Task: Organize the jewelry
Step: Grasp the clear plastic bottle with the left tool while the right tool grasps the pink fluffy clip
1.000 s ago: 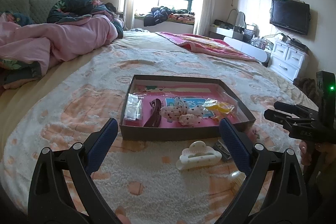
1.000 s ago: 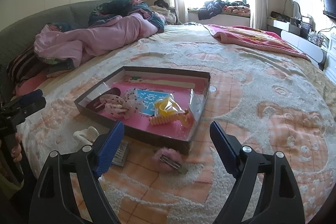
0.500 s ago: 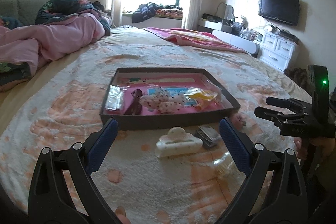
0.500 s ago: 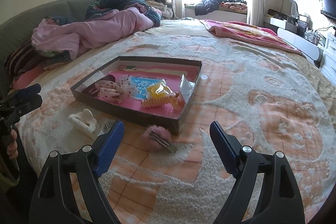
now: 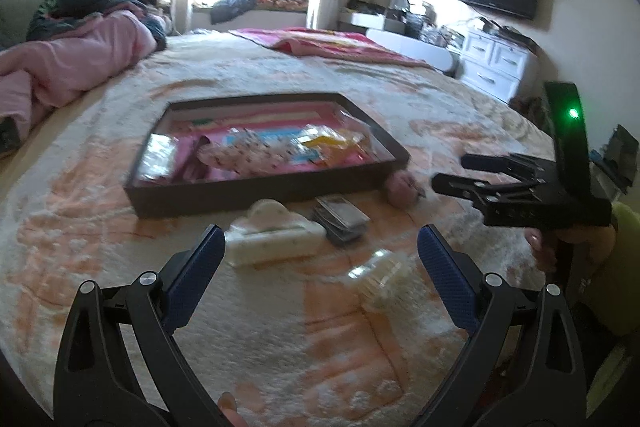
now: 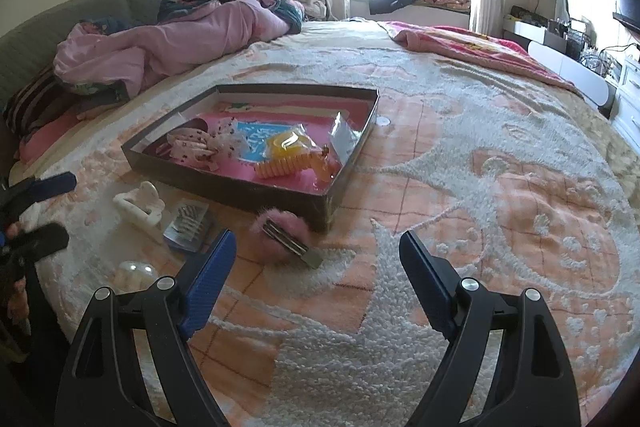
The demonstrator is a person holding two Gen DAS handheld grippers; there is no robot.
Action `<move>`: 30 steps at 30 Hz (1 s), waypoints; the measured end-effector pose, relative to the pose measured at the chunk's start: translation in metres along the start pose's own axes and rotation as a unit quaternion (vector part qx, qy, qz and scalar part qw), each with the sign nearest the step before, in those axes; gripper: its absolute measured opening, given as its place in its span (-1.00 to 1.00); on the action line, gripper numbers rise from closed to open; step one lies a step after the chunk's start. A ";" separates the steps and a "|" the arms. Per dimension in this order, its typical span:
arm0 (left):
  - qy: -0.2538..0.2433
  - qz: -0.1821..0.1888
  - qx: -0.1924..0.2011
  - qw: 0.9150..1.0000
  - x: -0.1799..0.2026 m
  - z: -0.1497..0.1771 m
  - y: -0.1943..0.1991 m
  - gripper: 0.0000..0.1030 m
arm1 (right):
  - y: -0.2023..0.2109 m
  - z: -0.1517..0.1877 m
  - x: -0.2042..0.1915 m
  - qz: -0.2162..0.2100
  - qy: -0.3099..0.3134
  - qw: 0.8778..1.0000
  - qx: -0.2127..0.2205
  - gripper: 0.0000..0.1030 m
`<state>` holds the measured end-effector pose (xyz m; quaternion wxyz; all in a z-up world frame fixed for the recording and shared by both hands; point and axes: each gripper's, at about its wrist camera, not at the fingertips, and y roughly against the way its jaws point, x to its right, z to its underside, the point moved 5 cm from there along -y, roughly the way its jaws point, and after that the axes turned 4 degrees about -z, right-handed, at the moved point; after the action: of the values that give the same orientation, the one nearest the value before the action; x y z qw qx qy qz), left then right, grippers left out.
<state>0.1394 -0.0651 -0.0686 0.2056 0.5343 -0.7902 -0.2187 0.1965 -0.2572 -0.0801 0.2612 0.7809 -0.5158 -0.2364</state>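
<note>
1. Bedspread (image 6: 500,155), peach and white, covers the bed under everything.
2. Shallow dark box (image 6: 256,187) with a pink floor holds a spotted bow (image 6: 196,145), a yellow packet (image 6: 290,143) and an orange claw clip (image 6: 280,167).
3. Left gripper (image 5: 320,259) and right gripper (image 6: 316,255) both hover with jaws spread wide, grasping nothing.
4. White claw clip (image 5: 272,235) lies just outside the box's near wall.
5. Pink fluffy hair clip (image 6: 280,231) lies by the box's corner.
</note>
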 end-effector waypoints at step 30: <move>-0.032 0.060 -0.054 0.996 0.029 0.021 -0.033 -0.23 | -0.032 0.000 -0.026 -0.073 0.024 0.997 -0.028 -0.36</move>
<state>0.1423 -0.1008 -0.1022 0.2216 0.4668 -0.8138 -0.2657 0.2094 -0.2226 -0.0987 0.2776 0.8143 -0.4442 -0.2502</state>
